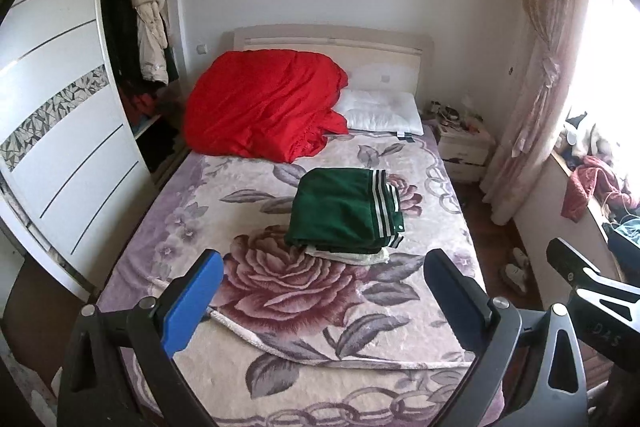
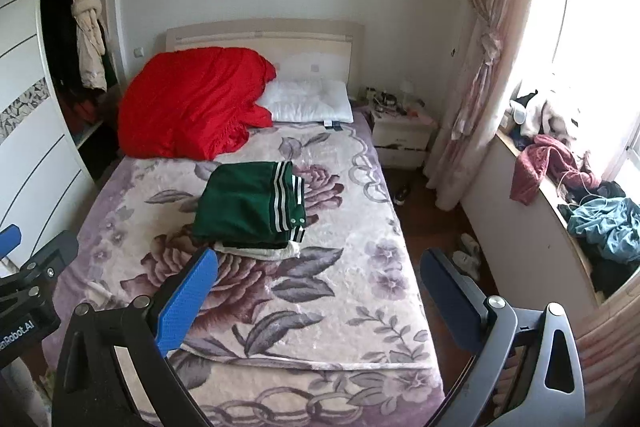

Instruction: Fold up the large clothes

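Both wrist cams are looking from the foot of the floral-blanketed bed (image 1: 280, 327) toward the beige wooden headboard (image 2: 264, 35), standing well back; right view is sitting further right, both sharing the bed.

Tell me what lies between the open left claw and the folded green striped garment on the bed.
Only bare floral blanket lies between the left claw and the folded green striped garment, as the left wrist view shows.

Plush matt floral blanket (image 1: 280, 307), soft matt green folded garment (image 1: 340, 211), shiny red quilt (image 1: 260, 103), ribbed blue plastic gripper pads (image 2: 188, 299), glossy white wardrobe door (image 1: 60, 99)
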The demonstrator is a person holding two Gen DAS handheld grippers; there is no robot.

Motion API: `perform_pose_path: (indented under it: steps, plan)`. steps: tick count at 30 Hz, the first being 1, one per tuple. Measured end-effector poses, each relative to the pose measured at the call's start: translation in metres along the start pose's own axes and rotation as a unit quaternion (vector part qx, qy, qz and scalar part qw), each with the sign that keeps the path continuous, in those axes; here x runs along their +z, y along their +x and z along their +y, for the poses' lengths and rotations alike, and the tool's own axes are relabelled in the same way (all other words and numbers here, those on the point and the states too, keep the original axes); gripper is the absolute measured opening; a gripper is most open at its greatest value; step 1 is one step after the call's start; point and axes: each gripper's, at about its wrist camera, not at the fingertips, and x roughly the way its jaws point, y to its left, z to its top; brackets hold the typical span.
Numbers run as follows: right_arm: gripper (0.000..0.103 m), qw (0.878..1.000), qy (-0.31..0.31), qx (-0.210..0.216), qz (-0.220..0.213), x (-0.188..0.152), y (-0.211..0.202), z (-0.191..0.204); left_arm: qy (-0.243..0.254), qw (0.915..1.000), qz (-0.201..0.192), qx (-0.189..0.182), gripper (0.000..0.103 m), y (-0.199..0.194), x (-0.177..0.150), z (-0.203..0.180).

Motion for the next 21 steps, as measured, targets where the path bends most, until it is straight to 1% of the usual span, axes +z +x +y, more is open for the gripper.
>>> perform_pose_path:
  steps: [6, 21]
  plan:
    - [0.103, 1.000, 0.001, 0.004, -0.016, -0.002, -0.028, -0.007, 0.005, 0.9999, -0.009, 0.010, 0.103, -0.013, -0.004, -0.004]
    - [0.103, 1.000, -0.002, 0.019, -0.020, 0.001, -0.041, -0.007, 0.008, 0.9996, -0.013, 0.025, 0.103, -0.028, -0.011, 0.001]
